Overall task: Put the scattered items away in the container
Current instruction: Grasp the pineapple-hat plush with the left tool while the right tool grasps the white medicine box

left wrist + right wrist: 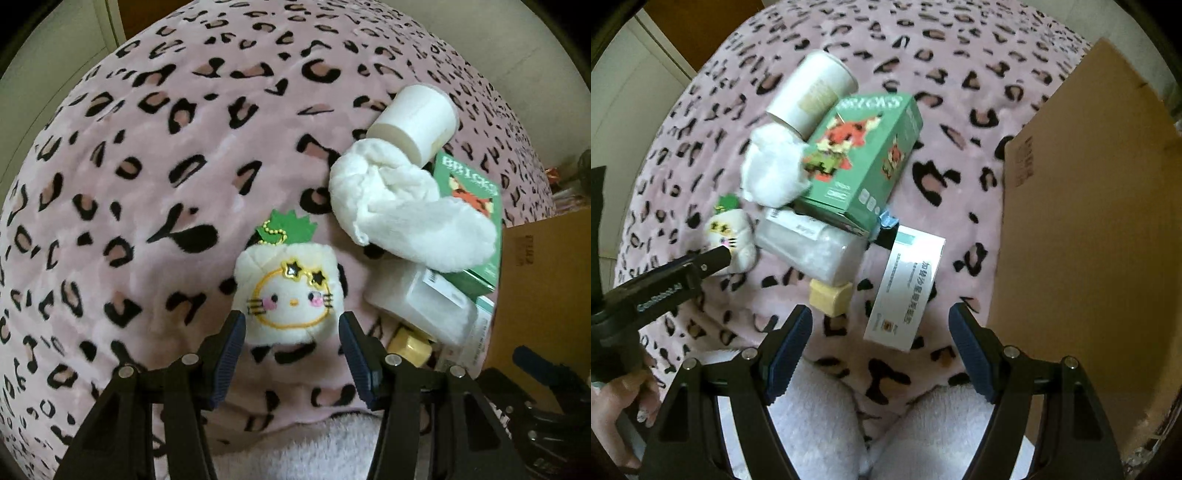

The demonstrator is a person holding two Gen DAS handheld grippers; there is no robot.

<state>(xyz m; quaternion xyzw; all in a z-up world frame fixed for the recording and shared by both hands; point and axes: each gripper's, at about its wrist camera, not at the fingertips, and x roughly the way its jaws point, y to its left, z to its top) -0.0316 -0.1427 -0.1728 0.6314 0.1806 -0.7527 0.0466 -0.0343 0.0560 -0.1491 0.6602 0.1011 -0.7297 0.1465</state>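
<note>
A white cat plush keychain (290,295) with star glasses and a green leaf top lies on the pink leopard blanket (147,166). My left gripper (291,332) is open, its fingers on either side of the plush's lower part. In the right wrist view the plush (733,236) shows at the left, with the left gripper's tip against it. My right gripper (881,328) is open and empty, above the blanket near a white medicine box (905,288). The cardboard box (1089,221) stands at the right.
A pile lies beside the plush: a white cup (415,120), a white fluffy cloth (402,206), a green bricks box (864,158), a clear plastic jar (812,251) and a yellow block (831,297). My lap in white fleece (831,417) is at the bottom.
</note>
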